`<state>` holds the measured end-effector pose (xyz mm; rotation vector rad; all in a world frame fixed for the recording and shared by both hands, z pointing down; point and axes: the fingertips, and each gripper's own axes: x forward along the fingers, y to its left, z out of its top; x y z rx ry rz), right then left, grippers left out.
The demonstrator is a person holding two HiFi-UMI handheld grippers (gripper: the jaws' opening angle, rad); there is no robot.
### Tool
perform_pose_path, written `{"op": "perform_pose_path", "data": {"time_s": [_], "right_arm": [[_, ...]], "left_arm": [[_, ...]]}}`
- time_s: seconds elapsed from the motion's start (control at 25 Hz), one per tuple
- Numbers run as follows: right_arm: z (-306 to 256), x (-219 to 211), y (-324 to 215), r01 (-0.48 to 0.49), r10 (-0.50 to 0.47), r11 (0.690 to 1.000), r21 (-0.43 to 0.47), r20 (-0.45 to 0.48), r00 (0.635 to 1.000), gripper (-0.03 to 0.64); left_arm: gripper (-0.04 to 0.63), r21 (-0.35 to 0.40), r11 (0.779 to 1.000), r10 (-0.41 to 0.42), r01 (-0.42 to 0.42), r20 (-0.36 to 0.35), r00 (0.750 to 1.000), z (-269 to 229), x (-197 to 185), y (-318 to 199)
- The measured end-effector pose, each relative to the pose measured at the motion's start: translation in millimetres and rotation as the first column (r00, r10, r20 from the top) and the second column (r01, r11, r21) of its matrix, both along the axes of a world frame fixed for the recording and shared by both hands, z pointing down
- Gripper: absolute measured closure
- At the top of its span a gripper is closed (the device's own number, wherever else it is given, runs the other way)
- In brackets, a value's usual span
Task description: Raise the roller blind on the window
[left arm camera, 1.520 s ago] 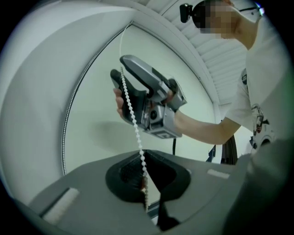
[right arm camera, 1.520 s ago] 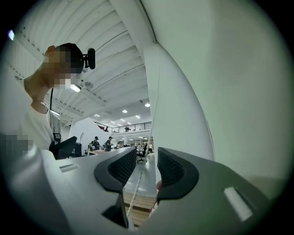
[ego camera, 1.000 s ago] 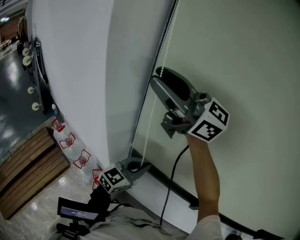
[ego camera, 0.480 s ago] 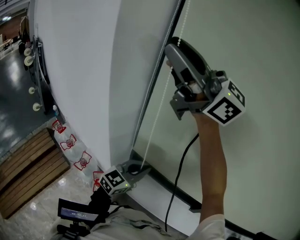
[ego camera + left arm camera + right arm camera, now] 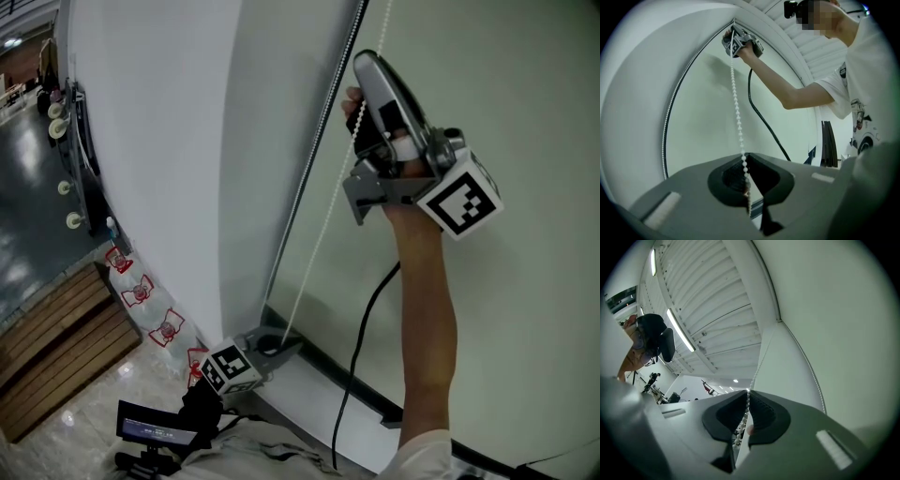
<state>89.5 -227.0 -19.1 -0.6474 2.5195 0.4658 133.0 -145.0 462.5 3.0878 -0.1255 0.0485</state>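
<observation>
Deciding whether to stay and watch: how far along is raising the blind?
Done: little shows; the roller blind hangs down nearly to the sill. In hand: the left claw is shut on the bead chain low down, and the right claw, higher up, has just been closing its jaws on it. Left: pull the chain, probably in repeated strokes, until the blind rolls up.
</observation>
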Motion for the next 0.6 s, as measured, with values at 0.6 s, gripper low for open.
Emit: {"op": "perform_pose_path", "data": {"time_s": [0.6], "right_arm": [[17, 19, -14, 0.095, -0.083, 0.992, -0.082, 0.146, 0.986, 0.606]], "left_arm": [[0.597, -0.043, 0.999, -0.020, 0.020, 0.005, 1.000, -20, 7, -7]]}}
